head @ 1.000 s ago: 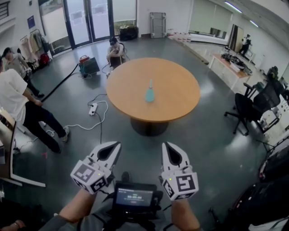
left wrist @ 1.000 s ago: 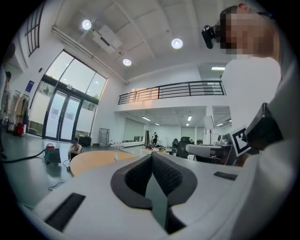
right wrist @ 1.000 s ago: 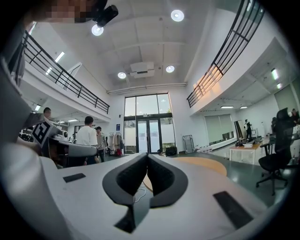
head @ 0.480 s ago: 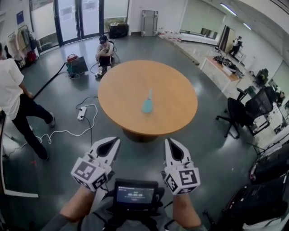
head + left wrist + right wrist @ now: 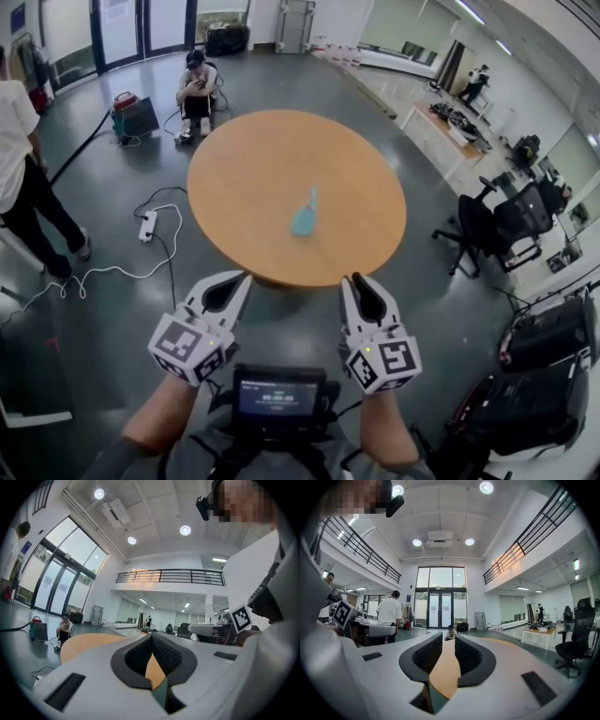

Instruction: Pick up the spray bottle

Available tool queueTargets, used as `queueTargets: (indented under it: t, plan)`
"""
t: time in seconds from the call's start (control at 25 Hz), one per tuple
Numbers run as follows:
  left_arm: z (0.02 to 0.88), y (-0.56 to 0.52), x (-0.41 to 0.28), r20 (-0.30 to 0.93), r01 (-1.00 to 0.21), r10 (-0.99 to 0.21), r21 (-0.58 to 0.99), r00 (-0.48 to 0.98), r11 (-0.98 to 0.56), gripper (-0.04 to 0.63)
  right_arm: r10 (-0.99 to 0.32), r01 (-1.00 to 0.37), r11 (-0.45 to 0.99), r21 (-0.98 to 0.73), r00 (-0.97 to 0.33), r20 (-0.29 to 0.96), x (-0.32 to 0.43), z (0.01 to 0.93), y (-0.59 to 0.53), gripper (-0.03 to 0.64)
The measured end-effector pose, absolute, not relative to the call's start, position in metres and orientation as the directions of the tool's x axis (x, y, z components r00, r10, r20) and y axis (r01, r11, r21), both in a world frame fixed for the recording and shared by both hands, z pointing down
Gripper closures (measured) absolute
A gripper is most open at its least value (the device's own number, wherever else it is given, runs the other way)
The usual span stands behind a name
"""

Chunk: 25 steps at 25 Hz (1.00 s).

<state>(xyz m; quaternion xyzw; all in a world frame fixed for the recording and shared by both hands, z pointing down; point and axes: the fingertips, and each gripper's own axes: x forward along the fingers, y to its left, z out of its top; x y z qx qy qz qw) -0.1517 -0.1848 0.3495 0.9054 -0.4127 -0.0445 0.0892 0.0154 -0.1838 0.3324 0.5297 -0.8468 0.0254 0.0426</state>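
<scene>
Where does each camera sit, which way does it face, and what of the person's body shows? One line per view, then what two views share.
Head view: on the head, facing steeply down at the table and spray bottle; shows forearms, left claw, right claw.
Left gripper view: on the left claw, looking level across the table, jaws shut; upper body at right.
Right gripper view: on the right claw, whose empty jaws have just been opening; faces glass doors; upper body at left.
Gripper views share: table, seated person.
</scene>
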Motion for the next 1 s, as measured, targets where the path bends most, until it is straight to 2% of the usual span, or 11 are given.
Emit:
queueTargets:
  t: [0.08,0.16,0.24,0.6,0.84,1.0]
  plan:
    - [0.354,-0.197,-0.151,-0.005,-0.733,-0.749,0.201,0.663,-0.650,0.592,-0.890,-0.894,0.448,0.007,-0.445,0.097,0.012,0.331,-0.197,0.535]
    - [0.359,-0.210,-0.152,0.007,-0.733,-0.748,0.203,0.664,-0.649,0.592,-0.885,-0.889,0.457,0.000,-0.455,0.102,0.008,0.336,-0.212,0.477]
    - [0.363,-0.226,-0.155,0.018,-0.738,-0.752,0.205,0.659,-0.642,0.592,-0.884,-0.889,0.458,-0.007,-0.456,0.105,0.005,0.340,-0.230,0.457]
    - [0.369,-0.312,-0.149,0.048,-0.819,-0.826,0.175,0.562,-0.547,0.592,-0.835,-0.838,0.545,-0.011,-0.544,0.085,0.015,0.349,-0.326,0.403]
    - [0.354,-0.366,-0.127,0.000,-0.834,-0.844,0.158,0.536,-0.529,0.592,-0.791,-0.793,0.609,-0.004,-0.608,0.074,0.034,0.349,-0.394,0.403]
    - [0.358,-0.396,-0.108,0.023,-0.848,-0.858,0.165,0.513,-0.503,0.592,-0.729,-0.731,0.682,-0.002,-0.680,0.081,0.037,0.353,-0.428,0.342]
